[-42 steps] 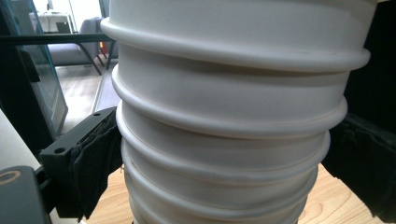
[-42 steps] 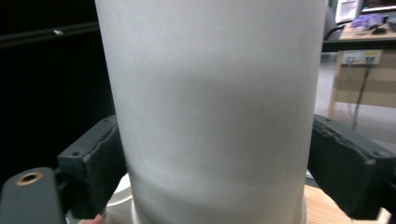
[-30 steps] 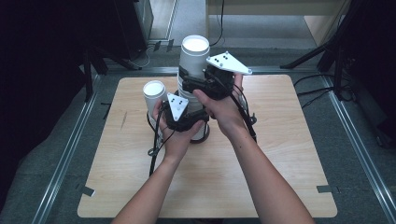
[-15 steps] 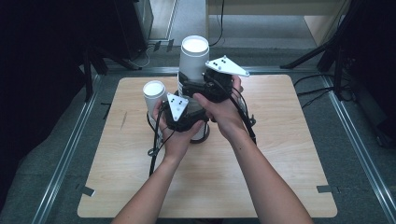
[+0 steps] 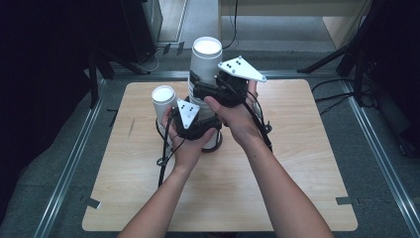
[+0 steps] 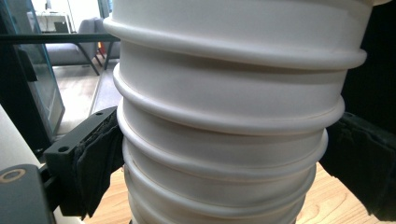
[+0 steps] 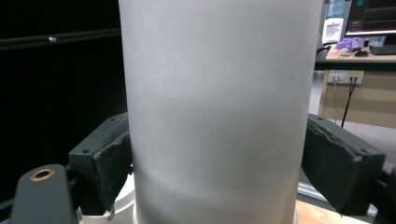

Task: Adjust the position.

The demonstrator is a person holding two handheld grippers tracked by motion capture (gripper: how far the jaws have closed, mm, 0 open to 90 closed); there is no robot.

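Work in hand: two tools on one tall stack of white ribbed plastic cups (image 5: 205,74), apparently working the top cup free.
Left tool (image 5: 190,121): clenched low on the stack, pads on either side of the stacked rims (image 6: 224,140), holding it upright on the light wooden bench (image 5: 297,163).
Right tool (image 5: 218,89): higher up, straddling the smooth grey-white wall of the top cup (image 7: 219,116); jaws have just been closing, cup between them. Left pad (image 7: 109,161) touches the wall; the far pad looks to sit just at the edge, so the grip seems light.
Where the stack is: directly between both tools' jaws, base below the left tool.
Second stack: a shorter white cup stack (image 5: 163,96) stands just beside the left tool, on its outer side.
Risk, slip: smooth wall and a light squeeze could let the cup slide out on the pull.
Risk, double lift: nested cups may stick, so two rise together.
Risk, crush: squeezing harder could dent the thin wall.
Risk, knock: a sideways jerk could tip the neighbouring stack.
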